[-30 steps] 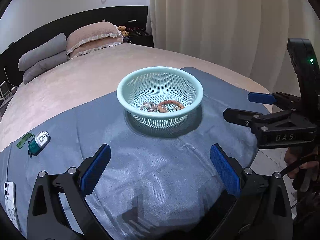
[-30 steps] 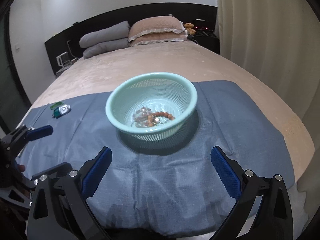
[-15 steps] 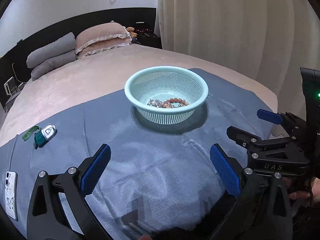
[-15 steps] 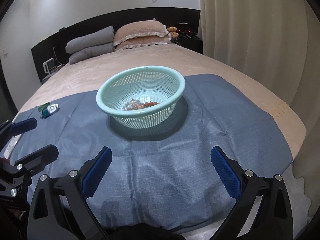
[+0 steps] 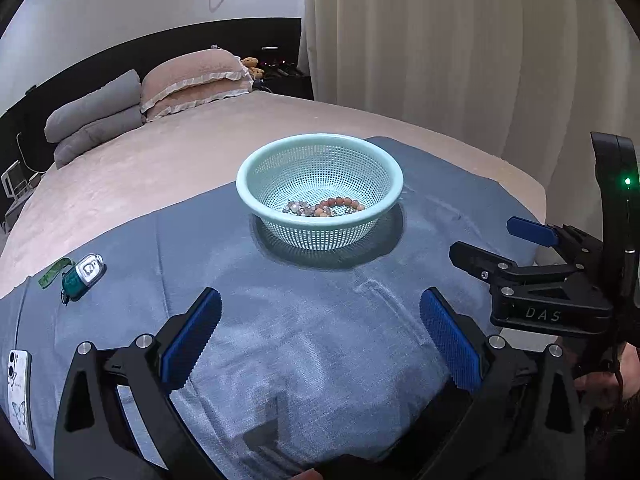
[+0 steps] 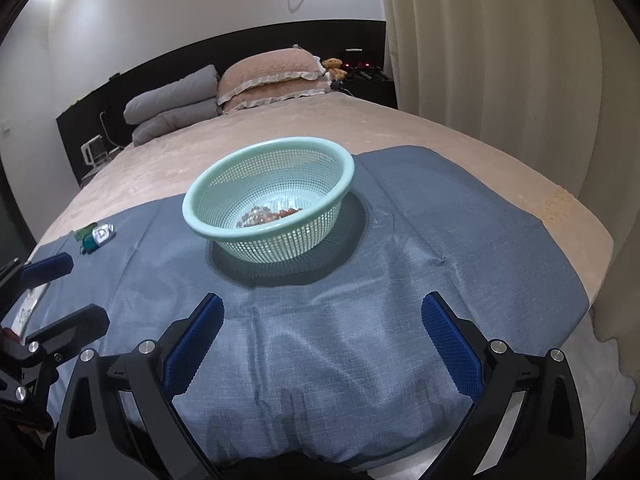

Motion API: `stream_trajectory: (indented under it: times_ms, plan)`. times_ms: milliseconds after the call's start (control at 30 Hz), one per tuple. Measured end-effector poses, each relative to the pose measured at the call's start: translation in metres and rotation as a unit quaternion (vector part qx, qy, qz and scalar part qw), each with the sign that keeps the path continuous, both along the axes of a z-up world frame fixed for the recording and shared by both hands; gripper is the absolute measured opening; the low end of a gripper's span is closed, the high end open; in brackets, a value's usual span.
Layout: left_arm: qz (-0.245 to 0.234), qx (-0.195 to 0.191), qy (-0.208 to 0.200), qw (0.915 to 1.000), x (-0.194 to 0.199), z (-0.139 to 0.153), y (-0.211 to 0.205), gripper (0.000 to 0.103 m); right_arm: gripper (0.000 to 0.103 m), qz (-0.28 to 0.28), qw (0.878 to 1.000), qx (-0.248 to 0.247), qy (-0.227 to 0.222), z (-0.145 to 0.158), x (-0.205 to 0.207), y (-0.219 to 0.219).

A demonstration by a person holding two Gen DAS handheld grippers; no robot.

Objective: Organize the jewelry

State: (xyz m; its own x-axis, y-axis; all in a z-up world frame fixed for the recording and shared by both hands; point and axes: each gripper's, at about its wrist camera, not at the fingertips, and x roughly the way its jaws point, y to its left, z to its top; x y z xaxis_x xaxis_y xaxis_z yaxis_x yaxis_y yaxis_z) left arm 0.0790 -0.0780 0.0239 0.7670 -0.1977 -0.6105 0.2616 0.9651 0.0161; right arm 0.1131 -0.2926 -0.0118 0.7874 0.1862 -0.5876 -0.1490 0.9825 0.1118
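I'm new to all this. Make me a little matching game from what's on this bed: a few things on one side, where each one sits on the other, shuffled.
Things:
1. beaded bracelets
2. phone
3. teddy bear
4. teal key fob

Places:
A. beside the pink pillows at the head of the bed
B. at the blue cloth's near left edge
C. inside the mint basket
D. on the blue cloth, left of the basket, between basket and phone

Pairs: 1-C, 2-B, 3-A, 4-D
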Motion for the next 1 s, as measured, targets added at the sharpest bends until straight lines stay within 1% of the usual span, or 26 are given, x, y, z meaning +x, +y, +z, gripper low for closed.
stream_trajectory:
  times_ms: [300, 600, 800, 1000]
  plan:
    - [0.000, -0.006, 0.011, 0.9999, 0.004, -0.003, 0.001, 0.097, 0.095, -0.005, 1.000, 0.000, 0.001, -0.002, 0.000, -0.002]
    - [-0.003, 0.009, 0.012, 0.9999, 0.004, -0.004, -0.004, 0.097, 0.095, -0.006, 1.000, -0.002, 0.007, -0.004, 0.002, -0.001]
    - [0.004, 0.028, 0.002, 0.9996, 0.001, -0.004, -0.009, 0.097, 0.095, -0.008, 1.000, -0.001, 0.005, -0.005, 0.001, -0.001]
    - [0.003, 0.021, 0.003, 0.9998, 0.001, -0.004, -0.008, 0.097, 0.095, -0.007, 1.000, -0.006, 0.004, -0.004, 0.001, 0.000]
